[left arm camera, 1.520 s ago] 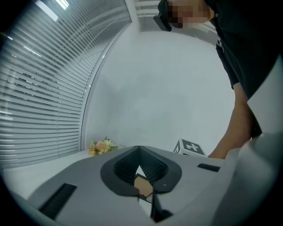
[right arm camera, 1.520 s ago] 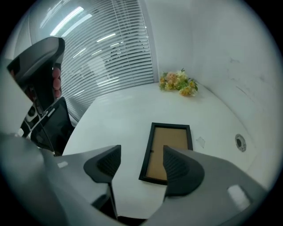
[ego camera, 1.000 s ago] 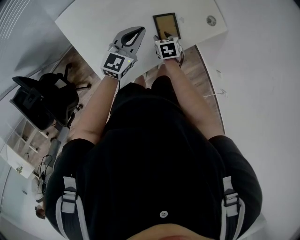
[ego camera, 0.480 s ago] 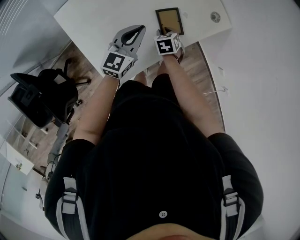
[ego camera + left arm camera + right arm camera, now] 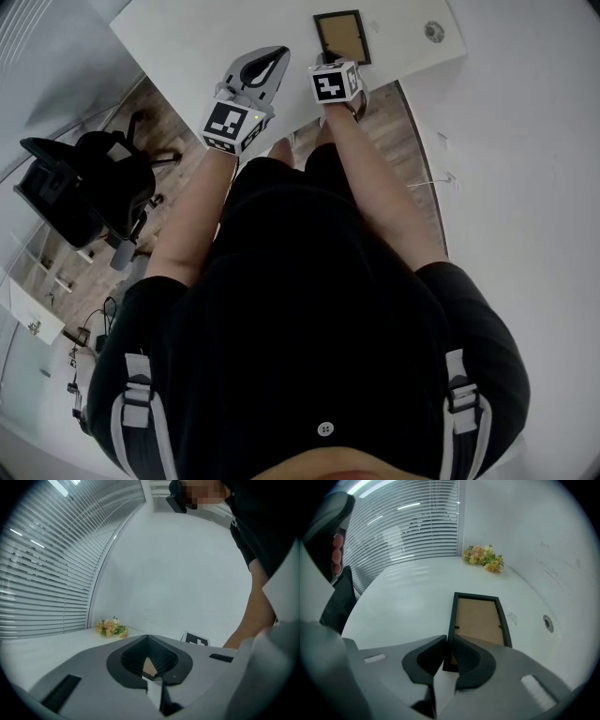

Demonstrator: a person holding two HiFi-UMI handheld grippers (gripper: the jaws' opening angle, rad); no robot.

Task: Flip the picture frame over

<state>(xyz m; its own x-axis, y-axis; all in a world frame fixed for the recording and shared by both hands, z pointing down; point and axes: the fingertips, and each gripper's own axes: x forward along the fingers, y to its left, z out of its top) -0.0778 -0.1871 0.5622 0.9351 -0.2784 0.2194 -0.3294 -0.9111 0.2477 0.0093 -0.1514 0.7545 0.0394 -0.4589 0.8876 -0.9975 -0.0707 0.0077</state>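
Tabletop (image 5: 206, 37): white, with a curved edge.
Picture frame (image 5: 478, 616): black, lying flat on the tabletop with its brown backing up.
Right gripper (image 5: 449, 641): pointing steeply down, fingers closing on the frame's near left corner.
Left gripper (image 5: 149, 637): alongside, above the tabletop, fingers closed and empty.
Flowers (image 5: 483, 556): a small bunch at the far wall.

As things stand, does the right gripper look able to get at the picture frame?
Probably yes. The right gripper sits at the near corner of the picture frame on the white table. Its jaws are closing with a side rail between them, and nothing lies in the way.
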